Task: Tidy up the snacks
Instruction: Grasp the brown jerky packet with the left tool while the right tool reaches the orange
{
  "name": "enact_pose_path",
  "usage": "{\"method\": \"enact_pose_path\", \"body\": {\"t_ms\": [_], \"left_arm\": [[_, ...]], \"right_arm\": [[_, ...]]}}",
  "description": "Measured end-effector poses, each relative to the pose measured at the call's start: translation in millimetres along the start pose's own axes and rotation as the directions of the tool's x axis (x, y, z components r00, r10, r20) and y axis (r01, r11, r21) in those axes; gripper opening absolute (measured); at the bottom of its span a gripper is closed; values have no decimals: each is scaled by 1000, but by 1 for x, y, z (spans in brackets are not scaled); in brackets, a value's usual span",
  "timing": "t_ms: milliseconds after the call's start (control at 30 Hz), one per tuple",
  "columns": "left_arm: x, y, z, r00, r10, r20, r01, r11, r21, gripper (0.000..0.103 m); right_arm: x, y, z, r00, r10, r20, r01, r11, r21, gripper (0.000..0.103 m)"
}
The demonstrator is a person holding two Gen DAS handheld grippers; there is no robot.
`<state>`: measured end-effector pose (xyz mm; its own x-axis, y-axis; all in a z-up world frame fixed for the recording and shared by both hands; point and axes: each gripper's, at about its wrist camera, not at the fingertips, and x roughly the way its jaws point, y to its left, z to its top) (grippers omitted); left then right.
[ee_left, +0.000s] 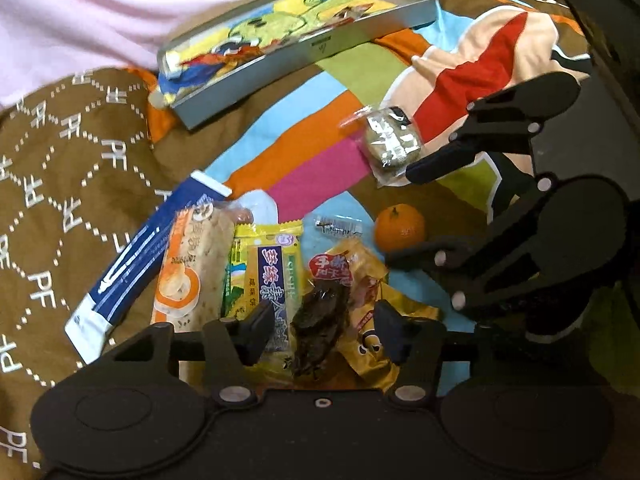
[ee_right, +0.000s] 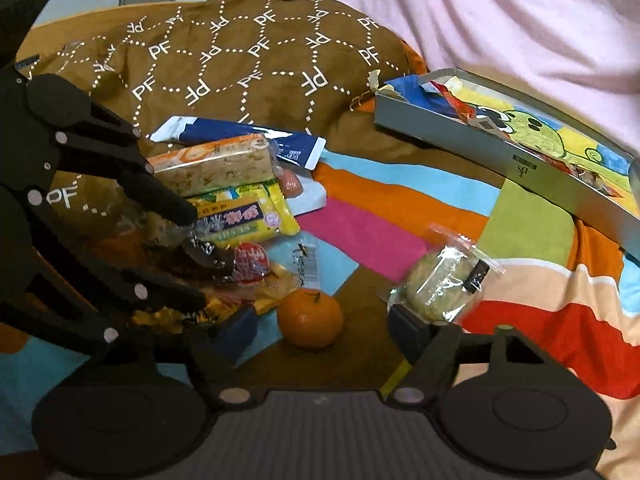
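Note:
A pile of snacks lies on a colourful bedspread. My left gripper is open over a dark jerky packet, beside a yellow biscuit packet, an orange cake bar and a blue wrapper. My right gripper is open, with a tangerine between its fingers and a clear-wrapped green cake just past its right fingertip. The tangerine and green cake also show in the left wrist view, with the right gripper around them. The left gripper shows over the pile.
A shallow grey box with a cartoon picture inside lies at the back, also in the right wrist view. A brown patterned quilt bulges behind the pile. A person in a pink top sits behind the box.

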<state>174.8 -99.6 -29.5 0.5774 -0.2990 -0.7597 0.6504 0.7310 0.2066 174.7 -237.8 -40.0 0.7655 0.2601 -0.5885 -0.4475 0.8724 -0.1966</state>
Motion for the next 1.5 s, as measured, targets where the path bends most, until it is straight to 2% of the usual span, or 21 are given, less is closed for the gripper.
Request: {"method": "enact_pose_path", "body": {"t_ms": [33,100,200,267,367,600,767,967,1033,1100,1167,1267,1500], "left_arm": [[2,3,1,1000,-13,-13,12,1000,-24,59],[4,9,3,999,-36,-33,33,997,-70,59],[5,11,5,998,-47,-50,43,996,-79,57],[5,11,5,997,-55,-60,49,994,-95,55],[5,13,6,994,-81,-72,70,987,-144,50],[8,0,12,979,-172,-113,144,965,-221,50],[13,-17,20,982,-146,-121,122,976,-183,61],[21,-10,28,980,-151,-127,119,966,-229,62],[24,-8,31,979,-154,-130,117,960,-254,61],[26,-5,32,981,-147,-125,108,954,-279,52],[28,-2,32,981,-142,-130,97,948,-303,48],[28,0,31,980,-150,-129,101,941,-323,47],[21,-8,35,979,-136,-150,88,953,-291,46]], "right_arm": [[1,-1,0,1000,0,1,0,1000,9,62],[3,-3,1,1000,10,-7,-10,1000,22,60],[8,-5,1,999,28,-30,-27,999,35,54],[11,-5,1,998,38,-48,-35,998,44,41],[10,-7,3,997,38,-68,-34,997,64,41],[5,-20,4,995,40,-93,-27,991,131,40],[-1,-38,3,994,51,-99,-33,983,180,41],[-4,-52,-2,993,51,-107,-29,980,195,41],[-5,-56,-2,993,49,-103,-28,979,201,41],[-6,-58,-2,994,49,-93,-28,976,214,41],[-4,-61,-2,994,55,-93,-33,972,231,41],[-2,-63,-3,994,55,-95,-31,971,239,41],[-3,-61,-4,995,51,-86,-30,972,233,41]]}}
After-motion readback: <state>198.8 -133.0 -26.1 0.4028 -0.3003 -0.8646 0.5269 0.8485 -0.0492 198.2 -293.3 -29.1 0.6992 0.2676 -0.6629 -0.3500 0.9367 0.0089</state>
